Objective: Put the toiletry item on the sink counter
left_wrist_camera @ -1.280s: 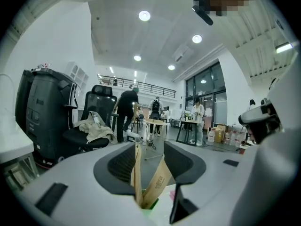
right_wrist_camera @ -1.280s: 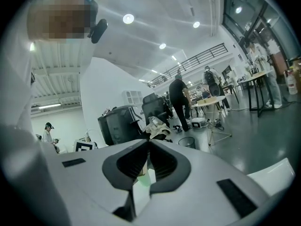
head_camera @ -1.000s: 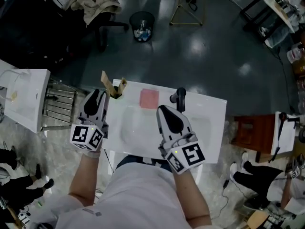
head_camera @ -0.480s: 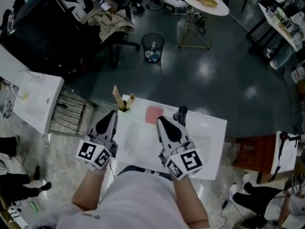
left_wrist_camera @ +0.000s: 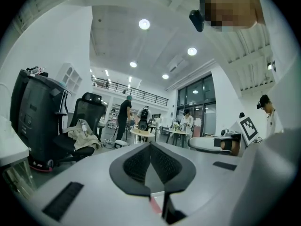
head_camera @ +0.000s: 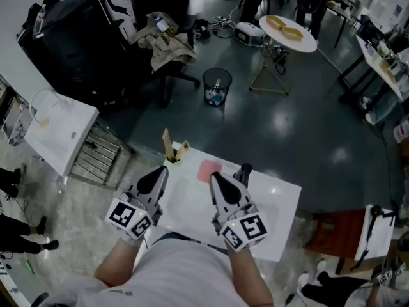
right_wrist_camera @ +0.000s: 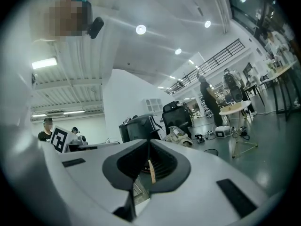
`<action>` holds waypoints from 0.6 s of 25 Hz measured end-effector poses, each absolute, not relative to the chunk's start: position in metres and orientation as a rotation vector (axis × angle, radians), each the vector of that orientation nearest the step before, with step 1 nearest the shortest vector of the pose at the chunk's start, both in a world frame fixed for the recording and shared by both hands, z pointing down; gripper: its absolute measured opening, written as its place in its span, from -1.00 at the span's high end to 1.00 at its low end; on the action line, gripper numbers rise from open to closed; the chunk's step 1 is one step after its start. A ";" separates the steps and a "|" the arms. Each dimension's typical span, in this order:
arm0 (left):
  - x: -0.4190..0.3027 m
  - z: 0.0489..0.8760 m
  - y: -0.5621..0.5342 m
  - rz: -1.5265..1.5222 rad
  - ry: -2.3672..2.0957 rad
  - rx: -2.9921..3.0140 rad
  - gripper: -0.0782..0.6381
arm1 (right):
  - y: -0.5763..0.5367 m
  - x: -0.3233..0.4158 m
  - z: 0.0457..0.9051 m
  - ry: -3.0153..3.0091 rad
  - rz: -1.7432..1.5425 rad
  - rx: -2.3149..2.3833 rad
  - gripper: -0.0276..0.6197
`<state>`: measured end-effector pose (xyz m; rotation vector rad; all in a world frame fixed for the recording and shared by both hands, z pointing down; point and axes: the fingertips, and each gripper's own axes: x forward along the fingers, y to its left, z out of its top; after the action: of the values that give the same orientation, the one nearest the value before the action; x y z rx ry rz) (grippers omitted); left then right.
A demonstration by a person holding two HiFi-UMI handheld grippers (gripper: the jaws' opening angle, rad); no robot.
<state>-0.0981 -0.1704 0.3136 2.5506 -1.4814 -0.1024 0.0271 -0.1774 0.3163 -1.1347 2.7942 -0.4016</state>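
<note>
Both closed and empty; left gripper [head_camera: 162, 171], right gripper [head_camera: 215, 177] over sink counter [head_camera: 280, 204]; open floor [head_camera: 287, 120] beyond.

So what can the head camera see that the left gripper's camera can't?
Only the head view shows the black tap, the cup of brown sticks and the bin on the floor. Only the left gripper view shows ceiling lights. Both show the left gripper, shut and empty, the jacket-draped chair and the round table.

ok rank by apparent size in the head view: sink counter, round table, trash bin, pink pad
sink counter
round table
trash bin
pink pad
bin and pad look close in size, and the bin is farther off, so that order is unsure
</note>
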 end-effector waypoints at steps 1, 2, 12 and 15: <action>-0.097 0.312 -0.168 -0.098 -1.481 2.555 0.73 | -0.176 0.025 0.315 2.798 -0.400 -1.121 0.83; -0.097 0.310 -0.165 -0.096 -1.480 2.558 0.73 | -0.175 0.023 0.314 2.804 -0.396 -1.107 0.82; -0.101 0.302 -0.143 -0.107 -1.489 2.541 0.73 | -0.156 0.005 0.305 2.864 -0.348 -1.003 0.82; -0.102 0.303 -0.139 -0.103 -1.495 2.537 0.73 | -0.152 0.001 0.303 2.887 -0.317 -0.982 0.83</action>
<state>-0.1023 -0.1391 0.3033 2.5371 -1.4951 -0.1027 0.0006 -0.1516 0.3033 -0.9817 2.8869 -0.3172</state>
